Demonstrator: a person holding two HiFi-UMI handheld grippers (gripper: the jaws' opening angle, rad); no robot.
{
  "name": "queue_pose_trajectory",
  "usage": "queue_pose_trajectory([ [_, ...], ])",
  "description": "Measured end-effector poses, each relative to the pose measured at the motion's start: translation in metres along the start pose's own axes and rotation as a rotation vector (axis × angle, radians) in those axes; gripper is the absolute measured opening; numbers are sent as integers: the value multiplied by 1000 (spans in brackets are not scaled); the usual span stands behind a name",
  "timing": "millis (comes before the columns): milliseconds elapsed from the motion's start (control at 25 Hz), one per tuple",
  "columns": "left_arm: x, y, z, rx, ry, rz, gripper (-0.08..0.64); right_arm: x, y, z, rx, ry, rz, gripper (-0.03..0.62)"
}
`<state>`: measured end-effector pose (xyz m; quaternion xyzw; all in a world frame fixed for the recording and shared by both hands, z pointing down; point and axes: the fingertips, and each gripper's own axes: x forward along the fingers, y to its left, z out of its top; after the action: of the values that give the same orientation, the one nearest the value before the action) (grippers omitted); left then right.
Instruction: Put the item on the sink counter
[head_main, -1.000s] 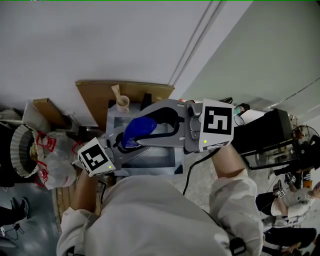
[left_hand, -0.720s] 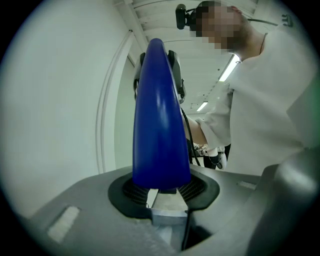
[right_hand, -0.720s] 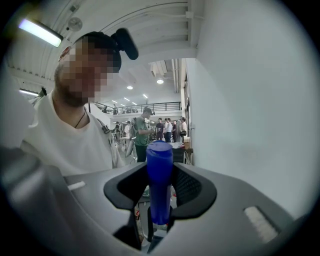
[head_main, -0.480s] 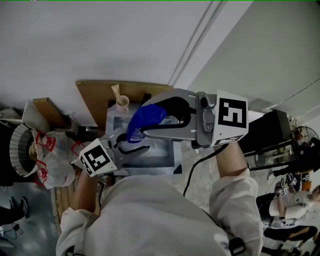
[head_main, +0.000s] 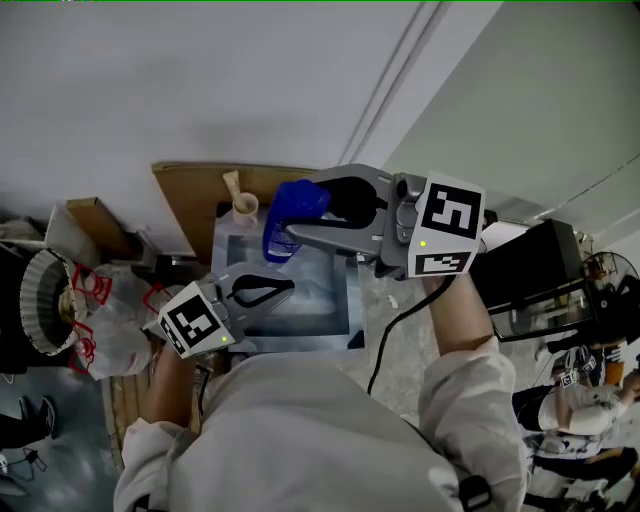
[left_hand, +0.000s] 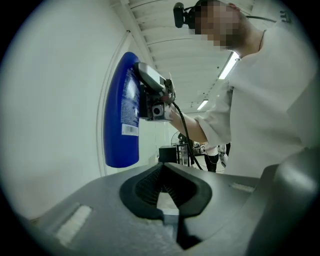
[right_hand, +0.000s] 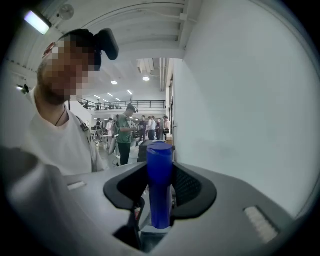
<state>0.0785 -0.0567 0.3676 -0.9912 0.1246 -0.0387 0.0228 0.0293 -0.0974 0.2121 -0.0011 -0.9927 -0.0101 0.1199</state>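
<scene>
At the lower left of the head view the left tongs (head_main: 265, 291) have just closed, jaws together with nothing between them, in front of the sink (head_main: 325, 300). Right of them, at the upper centre, the right tongs (head_main: 312, 218) grip the blue bottle (head_main: 290, 205) and hold it in the air above the sink.

Looks like a large workshop or lab hall rather than a home. Shown by a lone steel sink (head_main: 325, 295) against a bare white wall (head_main: 150, 80), high ceiling lights (left_hand: 231, 65), a railed gallery (right_hand: 130, 104), and a group of people (right_hand: 145, 125) standing beyond.
</scene>
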Motion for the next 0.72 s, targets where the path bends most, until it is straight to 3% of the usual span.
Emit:
queue_pose_trajectory([
  [320, -6, 2, 4, -5, 8, 17, 6, 4, -51, -31, 81, 48, -164, 150],
  [720, -17, -1, -1, -9, 5, 34, 6, 11, -72, -56, 78, 87, -298, 150],
])
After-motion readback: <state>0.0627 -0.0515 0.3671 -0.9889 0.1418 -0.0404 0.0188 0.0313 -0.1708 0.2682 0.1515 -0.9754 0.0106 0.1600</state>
